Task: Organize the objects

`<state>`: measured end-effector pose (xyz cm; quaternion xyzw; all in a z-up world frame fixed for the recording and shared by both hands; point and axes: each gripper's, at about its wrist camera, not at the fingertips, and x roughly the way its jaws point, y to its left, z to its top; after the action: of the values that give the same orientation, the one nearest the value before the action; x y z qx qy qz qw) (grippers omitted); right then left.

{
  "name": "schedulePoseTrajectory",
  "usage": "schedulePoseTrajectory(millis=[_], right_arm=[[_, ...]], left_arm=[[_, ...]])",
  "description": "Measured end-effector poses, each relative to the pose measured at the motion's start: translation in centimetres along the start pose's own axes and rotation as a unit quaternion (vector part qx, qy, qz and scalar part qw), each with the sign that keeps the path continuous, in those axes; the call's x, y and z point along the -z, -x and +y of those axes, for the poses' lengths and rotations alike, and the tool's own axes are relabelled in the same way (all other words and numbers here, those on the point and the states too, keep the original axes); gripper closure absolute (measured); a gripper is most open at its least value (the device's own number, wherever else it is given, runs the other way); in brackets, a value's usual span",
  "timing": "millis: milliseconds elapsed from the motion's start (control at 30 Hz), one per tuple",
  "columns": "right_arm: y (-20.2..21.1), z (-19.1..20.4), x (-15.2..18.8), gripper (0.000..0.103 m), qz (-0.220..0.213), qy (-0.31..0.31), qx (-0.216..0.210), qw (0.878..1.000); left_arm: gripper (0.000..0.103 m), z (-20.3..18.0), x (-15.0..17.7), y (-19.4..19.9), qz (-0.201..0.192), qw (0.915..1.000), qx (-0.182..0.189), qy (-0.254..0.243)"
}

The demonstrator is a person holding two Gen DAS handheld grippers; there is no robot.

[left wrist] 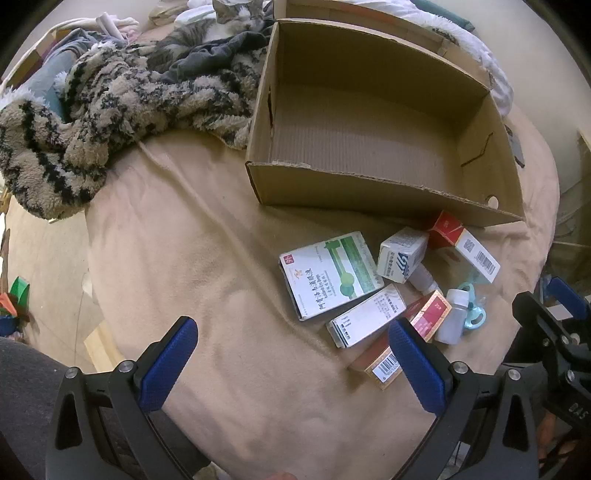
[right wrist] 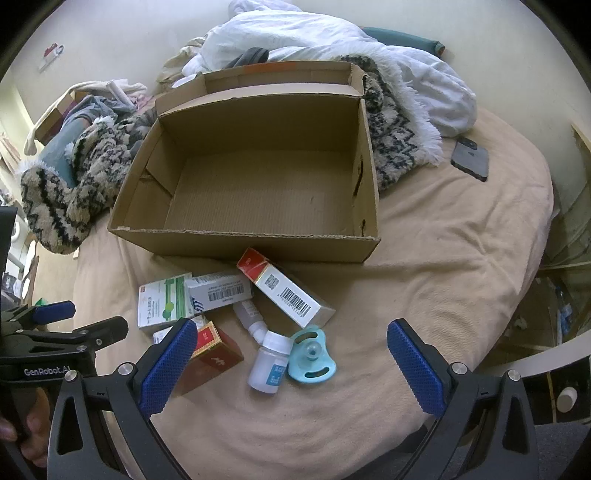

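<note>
An empty open cardboard box sits on a beige bed. In front of it lies a loose pile: a green-and-white medicine box, white boxes, a red-and-white barcoded box, a red box, a white pill bottle, a dropper bottle and a teal pacifier. My left gripper is open and empty, just short of the pile. My right gripper is open and empty above the bottle and pacifier.
A striped fluffy blanket and a cat lie left of the box. White bedding is piled behind it. A dark phone lies at the right. The bed edge drops to the floor at the left.
</note>
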<state>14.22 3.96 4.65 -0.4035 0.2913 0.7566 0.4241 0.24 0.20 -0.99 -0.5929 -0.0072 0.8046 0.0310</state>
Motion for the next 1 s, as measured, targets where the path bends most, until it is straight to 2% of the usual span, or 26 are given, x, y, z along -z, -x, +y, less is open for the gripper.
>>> schedulePoseTrajectory(millis=[1000], right_arm=[[-0.15,0.35,0.02,0.000,0.004,0.006,-0.001,1.000]], left_arm=[[0.000,-0.12,0.23,-0.25,0.003,0.9999,0.007,-0.010]])
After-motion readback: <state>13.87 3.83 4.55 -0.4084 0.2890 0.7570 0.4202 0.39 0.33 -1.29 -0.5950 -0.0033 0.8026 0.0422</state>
